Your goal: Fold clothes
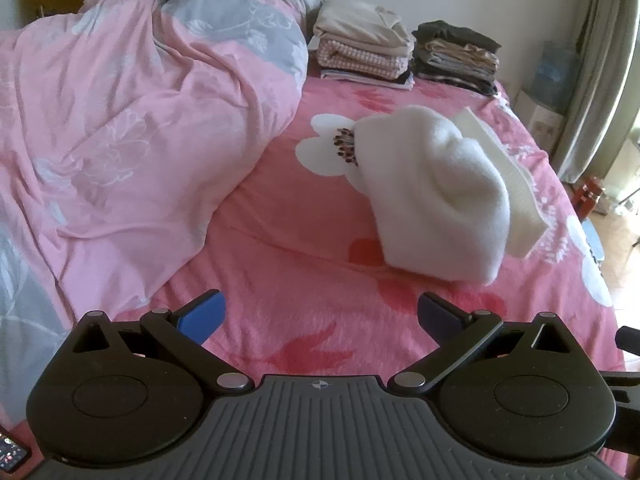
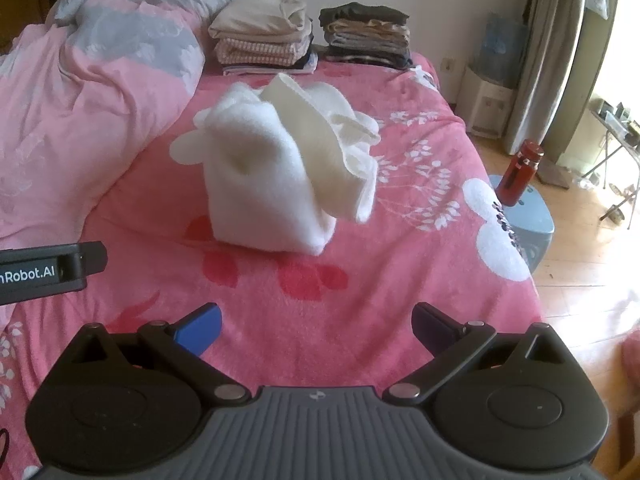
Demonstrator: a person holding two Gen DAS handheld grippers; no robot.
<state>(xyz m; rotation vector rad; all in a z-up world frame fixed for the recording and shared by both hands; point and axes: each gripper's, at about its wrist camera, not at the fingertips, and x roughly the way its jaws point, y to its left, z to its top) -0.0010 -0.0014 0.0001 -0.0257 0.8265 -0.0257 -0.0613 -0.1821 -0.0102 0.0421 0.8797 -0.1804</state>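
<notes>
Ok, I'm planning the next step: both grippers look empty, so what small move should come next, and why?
Probably move both grippers forward to the white fleece garment. The left gripper and right gripper are open, holding nothing, short of it. The garment lies bunched on the pink bed sheet, while two folded stacks sit at the far end.

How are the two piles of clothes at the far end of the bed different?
The left pile is mostly pale: cream cloth on top, pink checks beneath. The right pile is darker, with a near-black piece on top and brown and grey layers below. The left pile sits beside the rumpled duvet; the right pile sits nearer the bed's edge. Both are neatly folded stacks, side by side on the pink bedspread.
</notes>
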